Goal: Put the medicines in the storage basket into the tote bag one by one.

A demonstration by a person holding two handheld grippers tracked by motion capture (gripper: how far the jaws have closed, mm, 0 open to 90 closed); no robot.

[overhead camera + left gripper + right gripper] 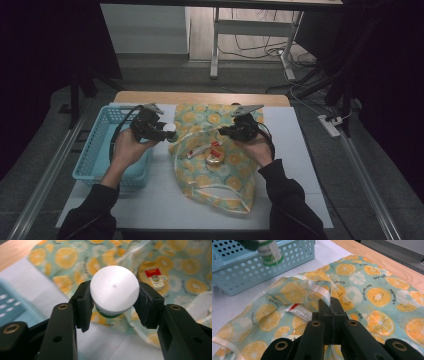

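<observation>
Pale bench [150,200]. Left tongs [114,298] pinch white-capped green-labelled plastic bottle [114,290] at 10 o'clock of orange-print cloth bag [220,170]; smooth cap may slip. Right tongs [331,305], pressed together on bag's white trim [322,291], could drag it.

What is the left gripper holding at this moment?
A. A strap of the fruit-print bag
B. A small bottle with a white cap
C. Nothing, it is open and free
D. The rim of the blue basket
B. In the left gripper view the left gripper has its two jaws pressed on both sides of the small bottle with a white cap, above the fruit-print bag.
</observation>
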